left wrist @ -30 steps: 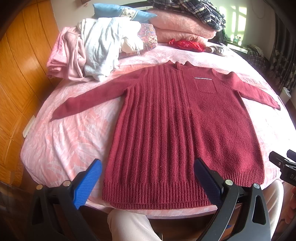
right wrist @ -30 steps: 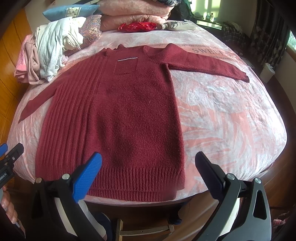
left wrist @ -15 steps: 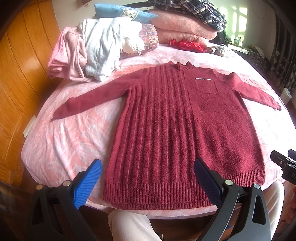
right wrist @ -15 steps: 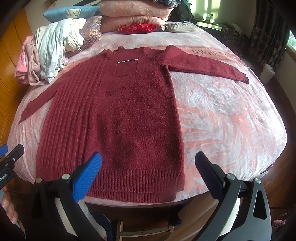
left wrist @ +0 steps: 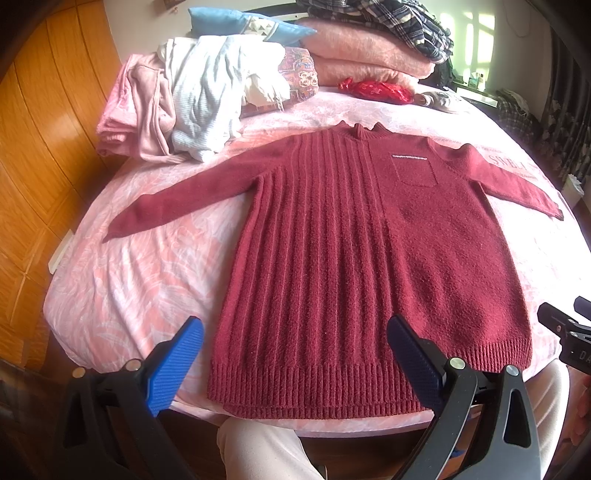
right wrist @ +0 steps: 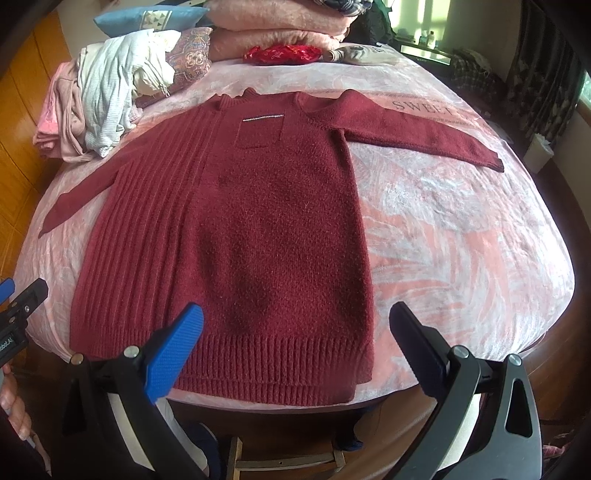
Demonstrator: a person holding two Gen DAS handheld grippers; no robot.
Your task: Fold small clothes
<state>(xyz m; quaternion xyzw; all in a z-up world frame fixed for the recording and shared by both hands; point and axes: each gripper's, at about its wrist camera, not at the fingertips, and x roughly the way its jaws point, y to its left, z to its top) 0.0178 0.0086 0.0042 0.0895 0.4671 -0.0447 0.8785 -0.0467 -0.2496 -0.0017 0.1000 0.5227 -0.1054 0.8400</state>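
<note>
A dark red knitted sweater point(left wrist: 369, 251) lies flat and face up on a pink, leaf-patterned bedsheet point(left wrist: 147, 266), both sleeves spread outward and its ribbed hem at the near edge of the bed. One half of its front is knitted in raised vertical ribs, the other in a fine pebbly stitch that carries a small square chest pocket point(left wrist: 413, 171) topped by a thin white stitched line. The left gripper point(left wrist: 295, 354) hangs over the hem with its fingers spread wide and nothing between them; the ridged blue pad point(left wrist: 173, 365) of one finger shows clearly, and the other finger is in shadow. The right gripper point(right wrist: 295, 350) is likewise spread wide and empty, above the hem on the smooth-knit side. The left wrist view alone shows a dark plaid garment point(left wrist: 384, 22) on top of the stacked fuzzy pink blankets point(left wrist: 362, 55) at the head of the bed, and a light-trousered knee point(left wrist: 266, 454) below the mattress edge. The right wrist view alone shows the whole right sleeve point(right wrist: 424, 129) lying across printed lettering on the sheet, a wide bare stretch of sheet beyond it, and a wooden stool frame point(right wrist: 280, 458) beneath the bed edge. Both views take in a heap of crumpled pale clothes point(left wrist: 199, 99), a blue cushion point(left wrist: 247, 26) and a shiny red embroidered pouch point(left wrist: 376, 88).
</note>
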